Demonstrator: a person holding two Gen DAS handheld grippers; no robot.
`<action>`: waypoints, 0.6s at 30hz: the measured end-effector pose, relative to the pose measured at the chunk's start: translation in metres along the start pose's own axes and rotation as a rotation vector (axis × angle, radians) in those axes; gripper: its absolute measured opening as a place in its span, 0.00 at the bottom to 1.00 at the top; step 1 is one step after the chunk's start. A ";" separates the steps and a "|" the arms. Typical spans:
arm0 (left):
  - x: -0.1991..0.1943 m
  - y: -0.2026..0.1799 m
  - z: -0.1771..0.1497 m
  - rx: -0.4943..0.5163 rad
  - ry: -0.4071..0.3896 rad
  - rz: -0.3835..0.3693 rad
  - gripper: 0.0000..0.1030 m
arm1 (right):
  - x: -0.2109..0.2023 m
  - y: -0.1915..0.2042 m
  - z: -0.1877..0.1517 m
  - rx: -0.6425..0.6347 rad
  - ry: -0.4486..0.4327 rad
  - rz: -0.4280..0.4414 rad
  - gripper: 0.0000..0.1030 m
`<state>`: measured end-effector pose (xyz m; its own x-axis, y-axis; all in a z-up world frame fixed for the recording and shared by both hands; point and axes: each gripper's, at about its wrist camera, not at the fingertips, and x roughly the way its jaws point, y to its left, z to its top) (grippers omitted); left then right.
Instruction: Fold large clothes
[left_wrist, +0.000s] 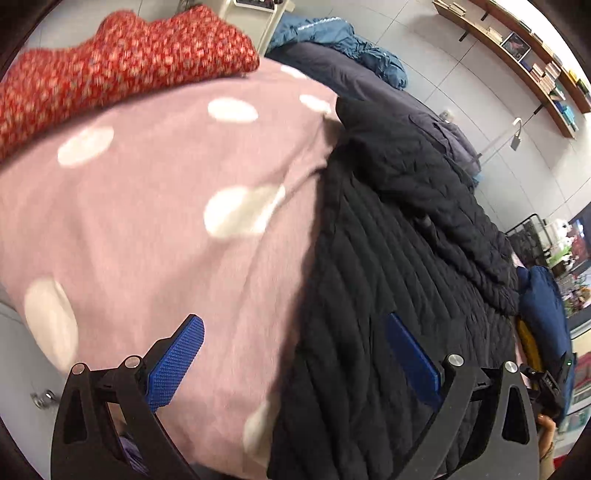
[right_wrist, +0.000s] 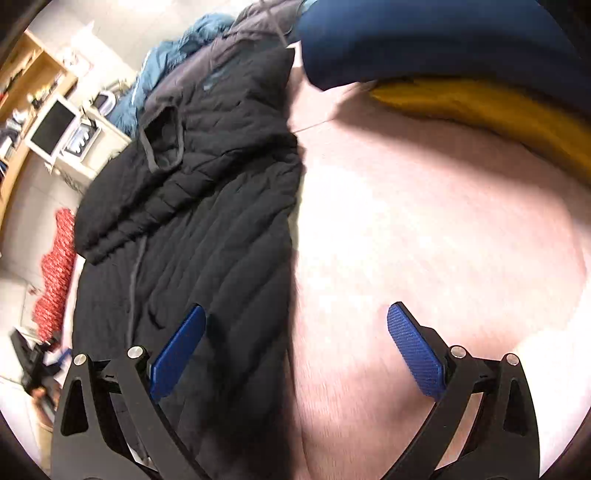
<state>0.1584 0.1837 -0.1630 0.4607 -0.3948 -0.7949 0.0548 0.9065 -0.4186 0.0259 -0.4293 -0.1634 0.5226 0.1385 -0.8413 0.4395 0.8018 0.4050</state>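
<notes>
Both the left hand-held gripper (left_wrist: 295, 354) and right hand-held gripper (right_wrist: 297, 345) hover wide open, empty, over the black quilted jacket (left_wrist: 388, 295) on the pink blanket (right_wrist: 424, 221).

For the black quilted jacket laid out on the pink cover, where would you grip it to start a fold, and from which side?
Probably the long side edges of the black quilted jacket, one per gripper. The left gripper and right gripper are both open, each straddling an edge where the jacket meets the pink cover, so come in from outside.
</notes>
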 end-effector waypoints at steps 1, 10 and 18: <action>0.001 0.001 -0.005 -0.009 0.015 -0.027 0.94 | -0.004 -0.001 -0.003 -0.002 -0.001 0.003 0.95; 0.031 -0.020 -0.032 -0.022 0.157 -0.189 0.84 | -0.007 -0.004 -0.042 0.050 0.097 0.227 0.67; 0.024 -0.029 -0.044 -0.026 0.208 -0.320 0.73 | 0.009 0.026 -0.082 -0.032 0.261 0.341 0.54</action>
<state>0.1291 0.1416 -0.1887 0.2343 -0.6815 -0.6933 0.1425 0.7296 -0.6689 -0.0175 -0.3594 -0.1895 0.4300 0.5376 -0.7253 0.2482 0.7020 0.6675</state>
